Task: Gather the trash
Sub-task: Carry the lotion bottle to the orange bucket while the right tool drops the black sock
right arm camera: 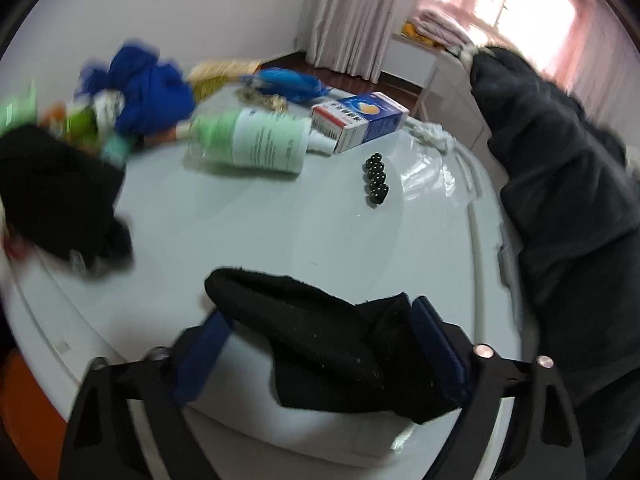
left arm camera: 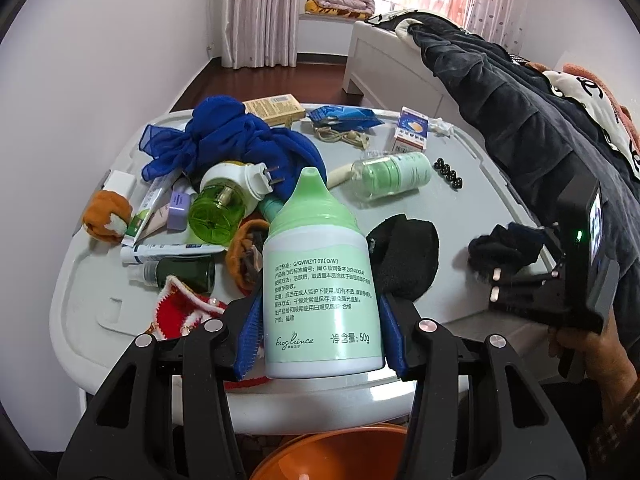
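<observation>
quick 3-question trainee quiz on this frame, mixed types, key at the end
1. True or false: the left gripper is shut on the green and white bottle.
2. What lies between the right gripper's fingers? A) the blue scarf B) a black cloth C) the blue medicine box
3. Fill in: below the edge of the white table, under the left gripper, sits an ______ bin.

Key:
1. True: the blue pads press both sides of the bottle.
2. B. The blur hides whether the fingers actually pinch it.
3. Orange.
</observation>
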Demonstrator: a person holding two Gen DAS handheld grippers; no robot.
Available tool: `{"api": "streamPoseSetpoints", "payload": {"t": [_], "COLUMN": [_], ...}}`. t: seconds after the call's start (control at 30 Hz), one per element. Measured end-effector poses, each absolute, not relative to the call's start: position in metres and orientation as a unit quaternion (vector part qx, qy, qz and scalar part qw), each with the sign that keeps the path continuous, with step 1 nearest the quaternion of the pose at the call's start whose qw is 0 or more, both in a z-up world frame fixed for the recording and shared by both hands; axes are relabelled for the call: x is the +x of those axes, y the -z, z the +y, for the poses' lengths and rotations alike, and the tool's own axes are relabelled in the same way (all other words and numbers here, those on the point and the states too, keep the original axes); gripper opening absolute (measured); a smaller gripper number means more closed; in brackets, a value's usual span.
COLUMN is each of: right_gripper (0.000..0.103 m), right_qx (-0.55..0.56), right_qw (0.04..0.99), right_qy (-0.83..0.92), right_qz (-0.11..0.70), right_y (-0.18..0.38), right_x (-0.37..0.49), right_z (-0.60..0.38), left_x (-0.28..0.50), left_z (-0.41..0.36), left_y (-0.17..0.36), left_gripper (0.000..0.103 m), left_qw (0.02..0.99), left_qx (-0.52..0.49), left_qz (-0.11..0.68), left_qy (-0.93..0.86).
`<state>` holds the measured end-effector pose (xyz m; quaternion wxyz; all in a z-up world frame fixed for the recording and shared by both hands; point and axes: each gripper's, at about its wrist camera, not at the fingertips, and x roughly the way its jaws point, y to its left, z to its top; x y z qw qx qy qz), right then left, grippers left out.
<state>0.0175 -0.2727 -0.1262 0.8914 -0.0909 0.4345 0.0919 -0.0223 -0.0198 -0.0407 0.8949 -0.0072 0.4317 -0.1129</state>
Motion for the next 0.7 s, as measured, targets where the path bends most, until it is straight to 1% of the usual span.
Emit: {"api": "streamPoseSetpoints", "payload": {"t": [0.03,0.07,0.13,0.27,0.47,0.7], "right_gripper": [0.032,0.015,0.012,0.01,0.01,0.01], "right_qx": [-0.061,-0.054,-0.015,-0.001,-0.001,0.002], "right_qw": [0.891,0.892,0.89,0.889,0.904,0.916], "right_qy": [-0.084,-0.072,-0.07,-0.074,-0.101,-0.137], "right_qz": [0.441,0.443,0.45,0.452,0.415,0.378], "right_y": [0.126,0.125,0.124,0.117,0.084,0.043], "right_x": [0.02,0.022,0.022,0.015,-0.003,-0.024], "right_z": [-0.28,-0.284,-0.294,-0.291,-0.276,-0.264], "left_x": [-0.022,-0.022,-0.022,-0.022,-0.025,-0.043], "left_z": [-0.021,-0.022,-0.024,-0.028,-0.029,-0.022], "left_y": [0.041,0.041,0.042,0.043,0.039,0.01], "left_gripper": [0.048,0.048,0.049,0.049,0.049,0.049], "left_qw": [0.894,0.894,0.893,0.892,0.892,0.905], "left_qx": [-0.008,-0.008,-0.008,-0.002,0.0,0.006], "left_qz": [0.433,0.434,0.434,0.436,0.433,0.409], "left_qy": [0.114,0.114,0.117,0.12,0.125,0.118]}}
